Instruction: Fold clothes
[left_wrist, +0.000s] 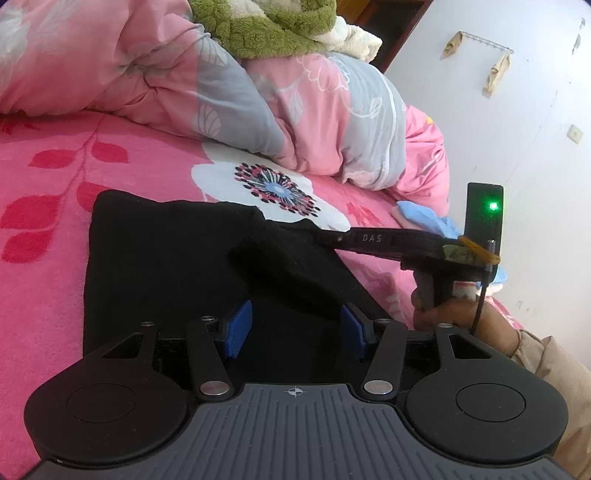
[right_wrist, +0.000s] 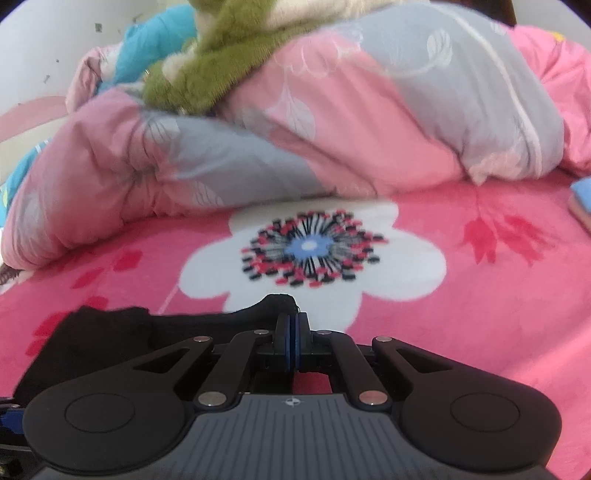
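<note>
The near edge of the black garment (left_wrist: 166, 266) is hidden behind the left gripper (left_wrist: 293, 330), and in the right wrist view most of it lies behind the right gripper (right_wrist: 293, 345), whose closed pads cover the pinched fold. The right wrist view is blurred, softening the quilt (right_wrist: 295, 122) and green blanket (right_wrist: 221, 66). The blue cloth (right_wrist: 581, 195) is cut off by the right edge.

Right gripper (right_wrist: 293, 345) pinches the black garment's (right_wrist: 110, 332) edge – lifted above the pink bedspread (right_wrist: 461, 295).
</note>
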